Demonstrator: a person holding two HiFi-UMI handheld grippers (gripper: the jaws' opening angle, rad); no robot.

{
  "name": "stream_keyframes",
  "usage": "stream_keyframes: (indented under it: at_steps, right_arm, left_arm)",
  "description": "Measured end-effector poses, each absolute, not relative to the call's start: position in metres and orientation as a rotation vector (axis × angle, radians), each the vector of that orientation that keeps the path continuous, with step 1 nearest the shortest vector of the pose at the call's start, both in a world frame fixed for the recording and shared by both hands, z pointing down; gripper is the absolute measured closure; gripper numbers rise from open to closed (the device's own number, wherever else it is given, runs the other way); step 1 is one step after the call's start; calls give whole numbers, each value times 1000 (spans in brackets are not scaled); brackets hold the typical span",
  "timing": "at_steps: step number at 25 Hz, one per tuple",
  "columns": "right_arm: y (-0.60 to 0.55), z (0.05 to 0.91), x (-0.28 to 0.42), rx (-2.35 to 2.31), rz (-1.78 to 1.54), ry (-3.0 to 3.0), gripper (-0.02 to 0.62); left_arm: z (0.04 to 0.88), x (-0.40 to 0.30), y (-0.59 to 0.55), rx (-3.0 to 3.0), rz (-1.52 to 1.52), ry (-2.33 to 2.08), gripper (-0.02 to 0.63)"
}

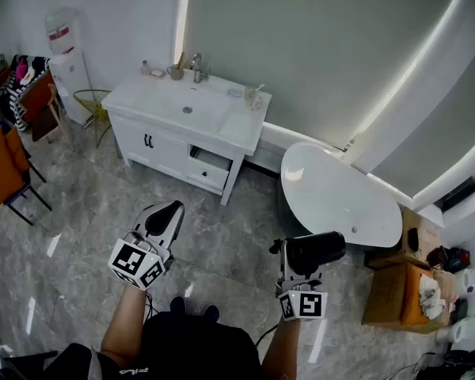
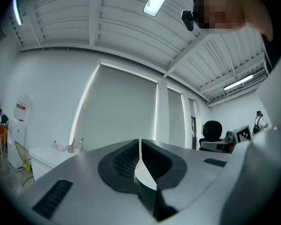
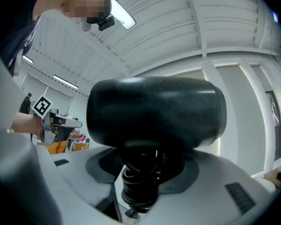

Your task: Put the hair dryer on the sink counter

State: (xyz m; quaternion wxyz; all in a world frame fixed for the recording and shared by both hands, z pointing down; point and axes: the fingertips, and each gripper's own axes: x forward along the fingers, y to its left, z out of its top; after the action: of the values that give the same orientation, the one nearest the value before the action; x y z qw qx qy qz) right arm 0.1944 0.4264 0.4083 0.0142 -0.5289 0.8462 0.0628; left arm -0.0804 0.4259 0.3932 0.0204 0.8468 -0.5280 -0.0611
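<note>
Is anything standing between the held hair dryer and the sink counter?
Nothing visible does. The hair dryer, clamped in the right gripper, has only floor between it and the sink counter; the bathtub lies off to the right.

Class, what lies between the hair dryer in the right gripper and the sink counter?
Only bare grey floor, seen in the head view; the hair dryer, clamped in the right gripper, is apart from the sink counter.

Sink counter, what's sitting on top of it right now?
On the sink counter, along its back edge, stand a faucet, a cup and small items too tiny to identify. Nothing covers the top. The hair dryer isn't there; the right gripper holds it.
</note>
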Motion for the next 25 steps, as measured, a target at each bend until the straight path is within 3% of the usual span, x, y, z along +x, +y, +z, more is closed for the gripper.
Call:
stream_keyframes:
  at_steps: [25]
  right_arm:
    - [432,408,211,-1570,192,2646,374]
  left_arm:
    - [385,-60,444,2631,-238,-1715,569]
